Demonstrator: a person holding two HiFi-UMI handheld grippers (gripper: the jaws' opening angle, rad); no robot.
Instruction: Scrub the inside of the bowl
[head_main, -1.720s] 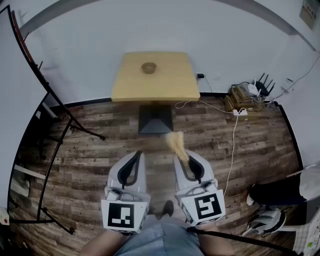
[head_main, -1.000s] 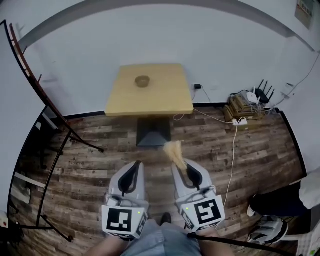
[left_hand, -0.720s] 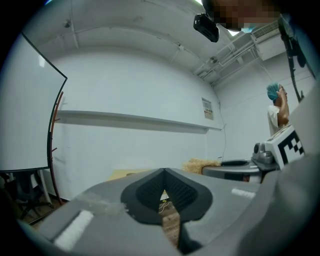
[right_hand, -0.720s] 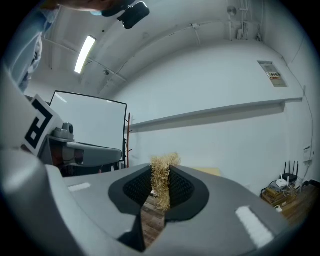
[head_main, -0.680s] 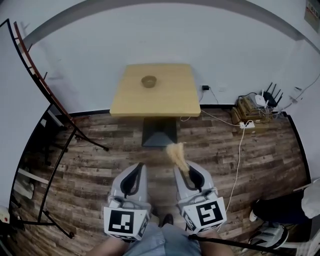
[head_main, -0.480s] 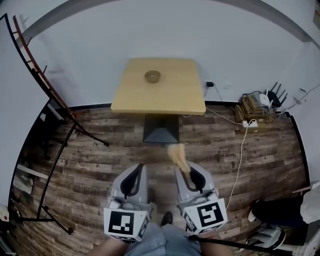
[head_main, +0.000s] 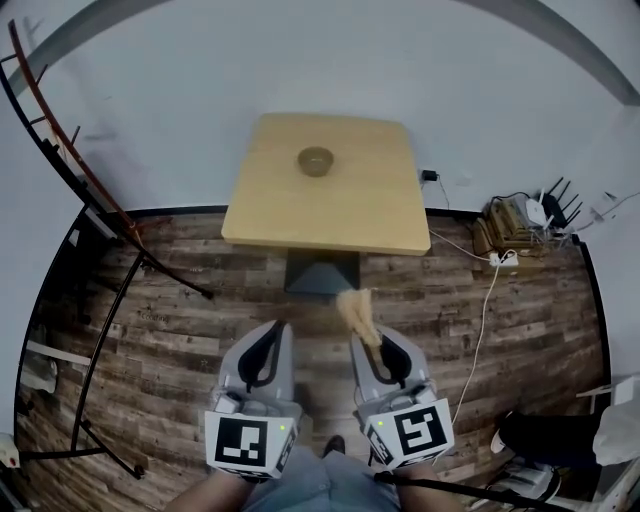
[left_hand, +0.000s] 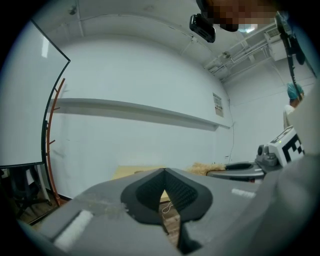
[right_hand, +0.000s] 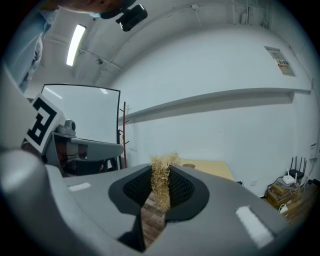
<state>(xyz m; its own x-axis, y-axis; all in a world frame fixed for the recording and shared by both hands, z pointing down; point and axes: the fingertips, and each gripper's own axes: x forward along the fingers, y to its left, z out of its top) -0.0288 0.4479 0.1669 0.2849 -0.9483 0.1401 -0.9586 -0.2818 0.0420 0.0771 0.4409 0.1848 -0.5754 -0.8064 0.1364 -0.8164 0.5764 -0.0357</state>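
Note:
A small brown bowl (head_main: 316, 160) sits on the far middle of a light wooden table (head_main: 270, 210), well ahead of both grippers. My right gripper (head_main: 372, 341) is shut on a straw-coloured fibre scrubber (head_main: 356, 309), whose tuft pokes out past the jaw tips. In the right gripper view the scrubber (right_hand: 161, 184) is pinched between the black pads, with the table (right_hand: 212, 169) beyond. My left gripper (head_main: 264, 345) is shut with nothing in it; its pads (left_hand: 186, 192) meet at the tips. Both grippers hang over the wooden floor, short of the table.
A black table base (head_main: 320, 272) stands under the table. A dark metal rack (head_main: 95, 240) leans at the left. Cables, a power strip (head_main: 504, 257) and a router (head_main: 545, 210) lie at the right by the white wall. A person's shoe (head_main: 525, 480) shows at bottom right.
The view has shifted toward the table, which now looks slightly larger and nearer. Both grippers keep the same pose, the right one still holding the scrubber.

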